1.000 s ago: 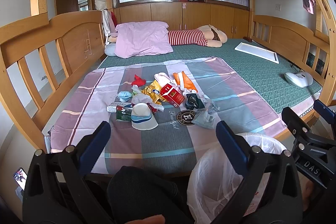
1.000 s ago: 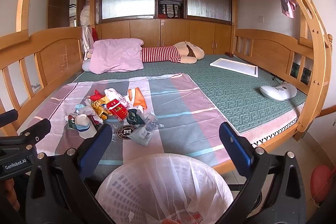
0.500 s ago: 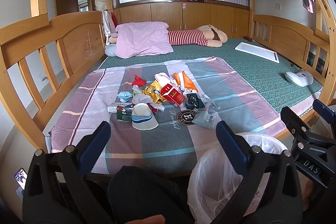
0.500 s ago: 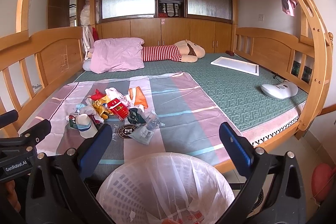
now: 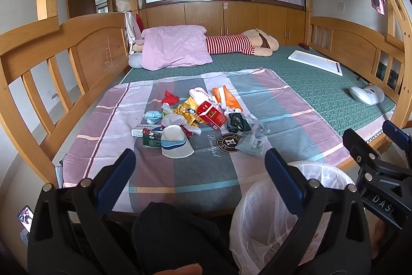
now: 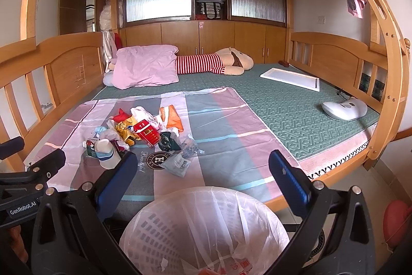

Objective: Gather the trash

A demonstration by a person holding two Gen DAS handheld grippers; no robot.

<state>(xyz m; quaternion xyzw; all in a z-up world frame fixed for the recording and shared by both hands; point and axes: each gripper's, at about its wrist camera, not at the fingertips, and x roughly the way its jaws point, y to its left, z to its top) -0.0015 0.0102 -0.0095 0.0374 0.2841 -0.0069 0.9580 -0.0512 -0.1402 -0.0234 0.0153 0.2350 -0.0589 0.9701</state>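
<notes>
A pile of trash lies on the striped sheet [image 5: 270,99] on the bed: a white paper cup [image 5: 176,142], a red carton [image 5: 211,115], an orange wrapper [image 5: 226,98], a clear plastic bag [image 5: 253,141] and other wrappers. The pile also shows in the right wrist view, with the cup [image 6: 106,153] and the carton [image 6: 146,133]. A bin lined with a white plastic bag [image 6: 203,231] stands at the bed's near edge, below my right gripper [image 6: 203,172]. My left gripper [image 5: 199,169] is open and empty, short of the pile. My right gripper is open and empty.
A pink pillow [image 5: 175,47] and a striped plush toy [image 5: 239,44] lie at the far end of the bed. A white board [image 5: 315,61] and a white device [image 5: 367,94] lie on the right. Wooden rails run along both sides.
The right wrist view has shifted slightly; the left gripper has stayed still. Both stay open and empty.
</notes>
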